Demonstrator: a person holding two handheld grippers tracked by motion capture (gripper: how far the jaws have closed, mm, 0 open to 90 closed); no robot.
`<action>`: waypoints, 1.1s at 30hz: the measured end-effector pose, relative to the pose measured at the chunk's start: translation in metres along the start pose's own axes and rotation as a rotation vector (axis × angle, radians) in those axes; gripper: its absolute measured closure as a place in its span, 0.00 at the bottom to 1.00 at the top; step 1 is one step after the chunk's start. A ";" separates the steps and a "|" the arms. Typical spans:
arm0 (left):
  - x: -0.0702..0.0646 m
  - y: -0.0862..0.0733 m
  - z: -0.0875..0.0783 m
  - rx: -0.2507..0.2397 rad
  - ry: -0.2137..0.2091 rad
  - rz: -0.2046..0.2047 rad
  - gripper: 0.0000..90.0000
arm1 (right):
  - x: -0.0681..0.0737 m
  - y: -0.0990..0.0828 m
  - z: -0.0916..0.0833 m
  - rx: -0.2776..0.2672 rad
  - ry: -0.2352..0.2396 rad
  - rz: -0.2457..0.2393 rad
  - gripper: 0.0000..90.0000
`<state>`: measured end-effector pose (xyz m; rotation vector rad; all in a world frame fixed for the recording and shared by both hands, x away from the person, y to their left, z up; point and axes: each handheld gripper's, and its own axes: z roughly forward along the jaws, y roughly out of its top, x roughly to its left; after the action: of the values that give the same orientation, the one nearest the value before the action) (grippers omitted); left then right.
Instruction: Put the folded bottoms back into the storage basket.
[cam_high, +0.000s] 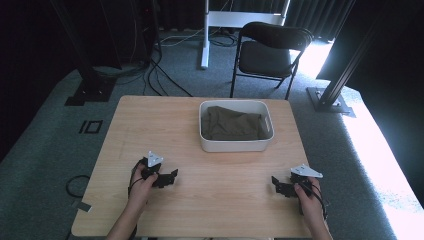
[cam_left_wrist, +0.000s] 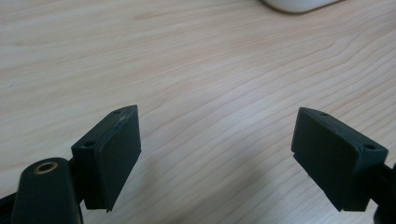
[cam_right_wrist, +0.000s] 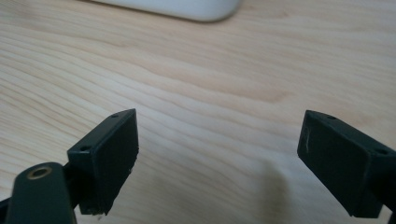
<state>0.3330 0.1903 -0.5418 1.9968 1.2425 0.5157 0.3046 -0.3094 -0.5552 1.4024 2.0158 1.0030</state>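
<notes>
Both jaws wide, empty, low over desk (cam_high: 200, 200): left gripper (cam_high: 167, 178), right gripper (cam_high: 281, 186). Judged idle stage; next, reach to 12 o'clock for olive cloth (cam_high: 235, 125) in white tub (cam_high: 235, 145).

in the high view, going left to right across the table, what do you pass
left gripper → white bin holding a folded olive cloth → right gripper

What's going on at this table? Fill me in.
A person sits at a wooden table, holding a gripper in each hand. The left gripper and right gripper are both open and empty, low over the bare near part of the tabletop. Beyond them sits a white bin with a folded olive-brown cloth inside, untouched.
</notes>
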 end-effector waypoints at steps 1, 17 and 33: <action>0.002 -0.001 -0.001 0.003 0.013 -0.005 0.19 | -0.002 -0.002 0.000 0.002 -0.008 0.002 0.14; 0.029 -0.023 -0.020 0.052 0.160 -0.116 0.19 | -0.016 -0.016 -0.010 0.082 -0.103 0.079 0.15; 0.032 -0.030 -0.016 0.067 0.294 -0.211 0.03 | -0.016 -0.016 -0.009 0.083 -0.109 0.084 0.13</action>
<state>0.3191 0.2329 -0.5553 1.8612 1.6477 0.6876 0.2939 -0.3304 -0.5627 1.5624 1.9539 0.8663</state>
